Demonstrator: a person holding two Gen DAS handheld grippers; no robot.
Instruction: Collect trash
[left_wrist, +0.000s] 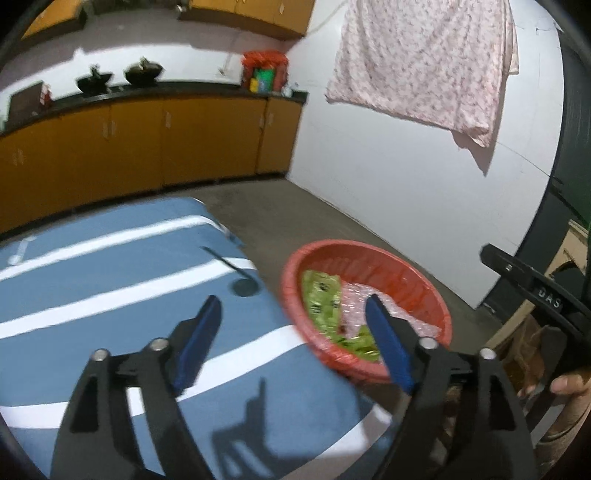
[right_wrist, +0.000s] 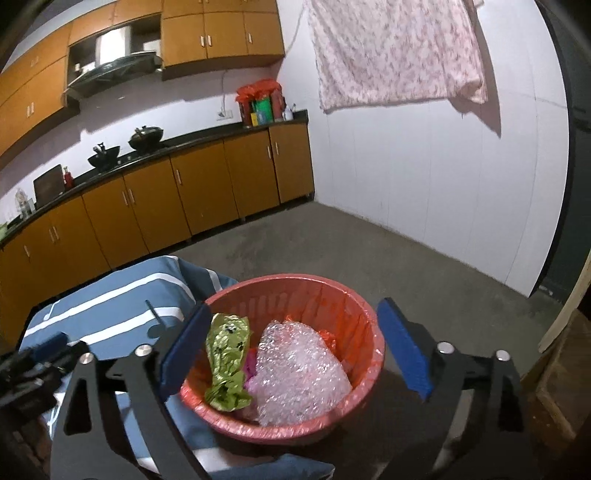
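A red plastic basin (right_wrist: 317, 295) lined with a thin bag stands at the right edge of a blue striped bedspread (left_wrist: 110, 295). In it lie a green foil wrapper (right_wrist: 227, 354) and a wad of clear bubble wrap (right_wrist: 299, 373). The basin (left_wrist: 406, 273), the wrapper (left_wrist: 321, 299) and the bubble wrap (left_wrist: 354, 306) also show in the left wrist view. My right gripper (right_wrist: 291, 332) is open and empty, its jaws apart just above the basin. My left gripper (left_wrist: 291, 314) is open and empty over the bed edge, left of the basin. The right gripper's body (left_wrist: 535, 291) shows at the right.
Orange kitchen cabinets (right_wrist: 184, 199) with a black counter run along the far wall, with pots (right_wrist: 146, 137) on top. A pink cloth (right_wrist: 395, 51) hangs on the white wall. Grey concrete floor (right_wrist: 351, 243) lies beyond the basin. A wooden piece (right_wrist: 554, 387) stands at the right.
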